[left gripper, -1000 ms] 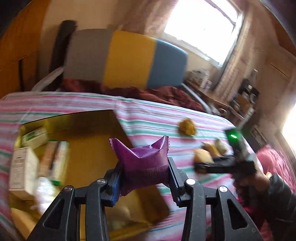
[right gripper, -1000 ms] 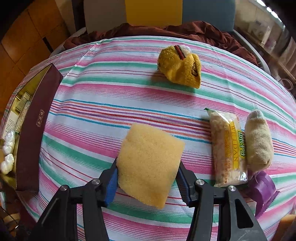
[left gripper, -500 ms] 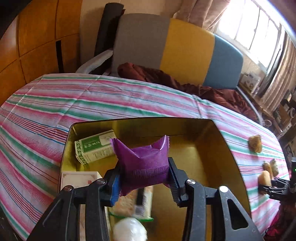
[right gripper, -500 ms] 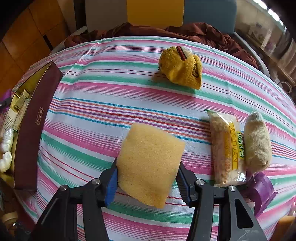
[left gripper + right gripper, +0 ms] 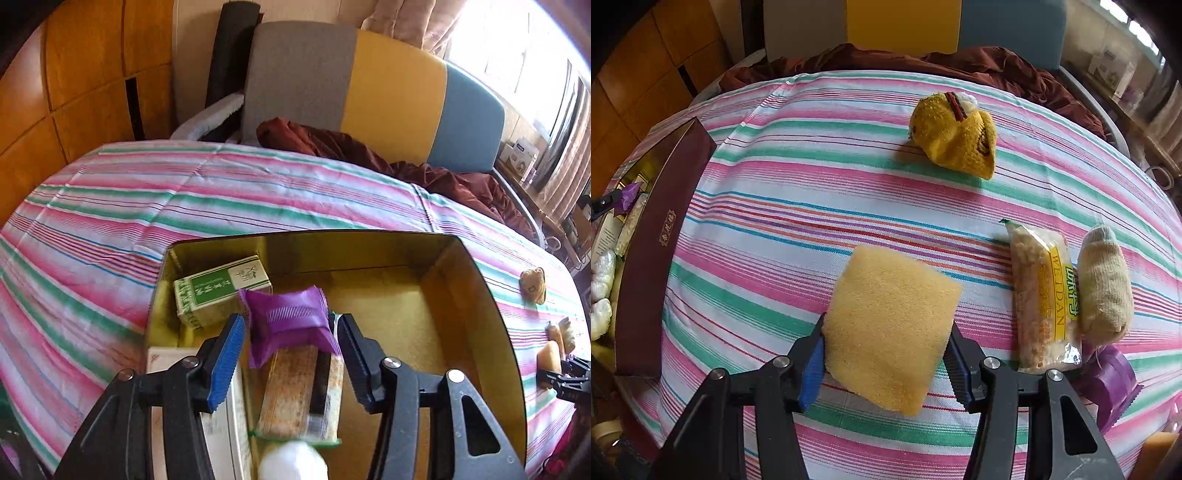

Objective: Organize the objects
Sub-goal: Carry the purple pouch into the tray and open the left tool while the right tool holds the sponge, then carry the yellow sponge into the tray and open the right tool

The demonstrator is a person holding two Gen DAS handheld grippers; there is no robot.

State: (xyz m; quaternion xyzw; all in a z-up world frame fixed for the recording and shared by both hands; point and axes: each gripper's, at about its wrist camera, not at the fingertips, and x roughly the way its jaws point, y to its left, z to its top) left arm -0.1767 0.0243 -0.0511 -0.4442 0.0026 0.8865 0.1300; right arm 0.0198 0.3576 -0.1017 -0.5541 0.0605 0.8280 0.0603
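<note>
Over the open gold-lined box, left wrist view: the left gripper points down into the box and its jaws are opening. The purple packet is still between them, but there are gaps on both sides and the pads are off it, so it's released. It sits just past the fingertips, resting on the long snack bar and touching the green-and-white carton. It's crinkly foil, pillow-shaped, with serrated ends, long axis roughly across the jaws. Judgement: the next move is to pull straight back without snagging it.

Right wrist view: the right gripper is clenched on the yellow sponge, a soft, porous square tilted between the pads above the striped cloth. The box lies to the far left of this gripper, well apart, with its long side running away from the camera. The yellow sock bundle, corn snack pack and beige sock roll still lie on the cloth; the right hand is nearer to them.
</note>
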